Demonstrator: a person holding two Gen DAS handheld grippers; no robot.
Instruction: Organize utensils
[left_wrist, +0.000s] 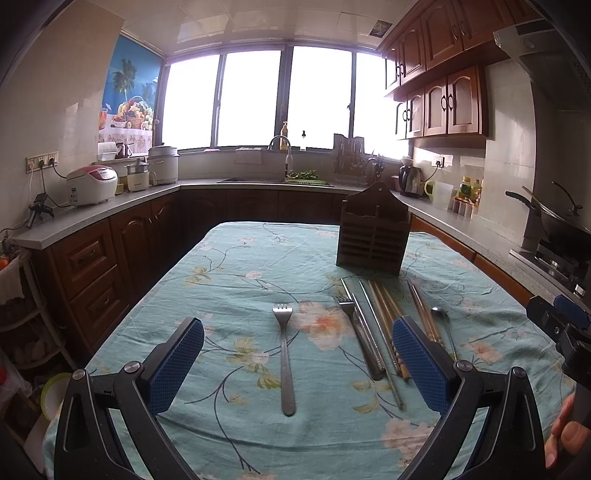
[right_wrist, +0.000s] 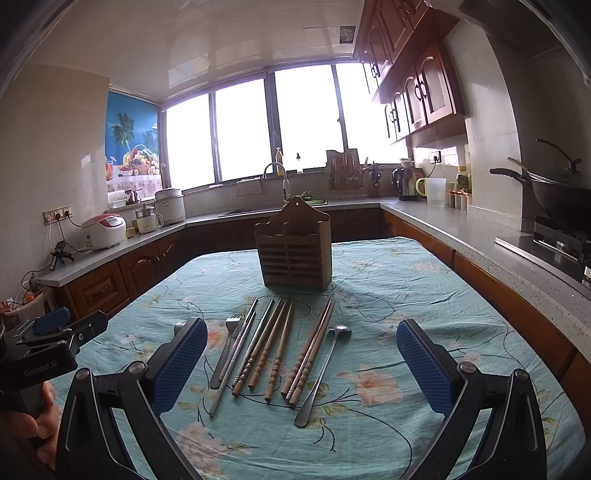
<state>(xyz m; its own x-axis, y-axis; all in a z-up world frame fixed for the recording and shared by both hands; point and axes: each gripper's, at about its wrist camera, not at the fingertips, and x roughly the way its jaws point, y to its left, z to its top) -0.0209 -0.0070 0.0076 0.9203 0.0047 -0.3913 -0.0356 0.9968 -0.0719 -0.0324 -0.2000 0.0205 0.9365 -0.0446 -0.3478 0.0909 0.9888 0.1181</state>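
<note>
- Left wrist view: the left gripper (left_wrist: 297, 354) is held above the table with its blue-padded jaws spread wide and nothing between them; a lone steel fork (left_wrist: 284, 354) lies on the teal floral tablecloth (left_wrist: 229, 266) directly ahead, framed by the jaws.
- Right wrist view: the right gripper (right_wrist: 301, 363) is likewise spread wide and empty, hovering over the main row of utensils.
- The row is laid out side by side, handles toward the cameras: a second steel fork (right_wrist: 228, 343), slim metal chopsticks (right_wrist: 240, 354), brown wooden chopsticks with carved handles (right_wrist: 280, 350) and a long-handled steel spoon (right_wrist: 323, 369).
- A dark wooden slatted utensil holder (right_wrist: 295, 254) stands upright just beyond the row's far tips; no utensil is seen in it.
- Step is judged as the very start: nothing is gripped, everything is still flat on the cloth.
- Next move likely calls for lowering one gripper onto a single piece, jaws set across its handle; thin, flat items lying close together may be hard to pinch singly.
</note>
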